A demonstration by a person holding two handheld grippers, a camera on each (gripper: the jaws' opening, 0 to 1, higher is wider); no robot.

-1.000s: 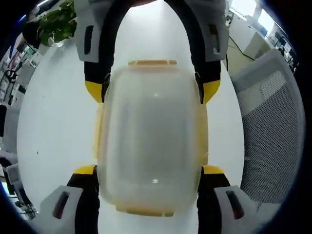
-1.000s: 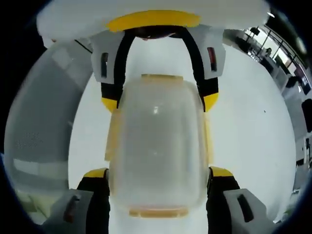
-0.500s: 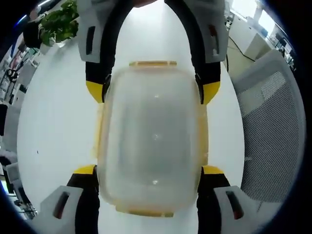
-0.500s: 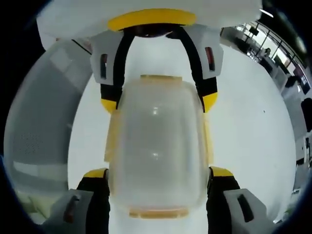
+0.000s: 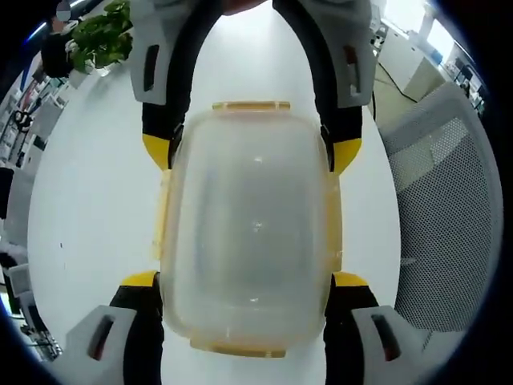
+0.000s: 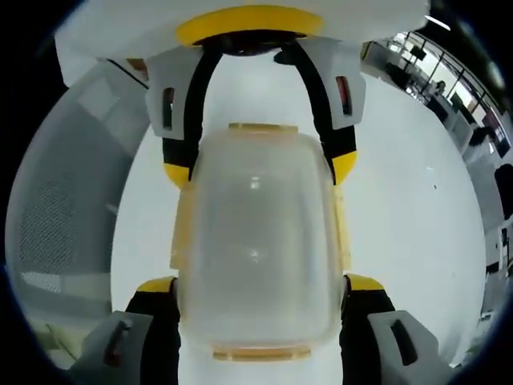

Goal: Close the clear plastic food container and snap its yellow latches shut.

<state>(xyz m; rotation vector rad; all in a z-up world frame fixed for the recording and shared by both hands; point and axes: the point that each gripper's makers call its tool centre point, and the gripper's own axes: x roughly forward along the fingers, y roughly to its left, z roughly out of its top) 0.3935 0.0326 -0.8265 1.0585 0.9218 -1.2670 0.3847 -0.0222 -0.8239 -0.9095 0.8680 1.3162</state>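
Two grippers on one clear plastic food container (image 5: 250, 233), set on a white table (image 5: 88, 200). In the left gripper view: left gripper (image 5: 244, 281) at the bottom, jaws spread wide, yellow-tipped fingers (image 5: 140, 281) touching or just beside the container's long sides near its close end; hard to tell whether pressing or merely alongside. Right gripper (image 5: 250, 148) reaching in from the top of the same view, jaws likewise spread, yellow tips against the container's far corners. Container lying between the two pairs of jaws, lid on top, frosted and pale, with yellow latches (image 5: 251, 105) at the far end, the near end and along both long sides. Impossible to say from here whether the latches are snapped down or loose. Potted green plant (image 5: 100, 36) at the table's far corner, grey mesh office chair (image 5: 445, 200) beside the table on the other side.

In the right gripper view: same container (image 6: 255, 241) seen from the opposite end, right gripper (image 6: 255, 285) at the bottom with jaws wide apart flanking it, left gripper (image 6: 258, 164) entering from the top. Yellow latch (image 6: 263, 128) at the far end, another at the near end. White table (image 6: 417, 216) all round, mesh chair (image 6: 60, 216) off to one side, office windows far behind
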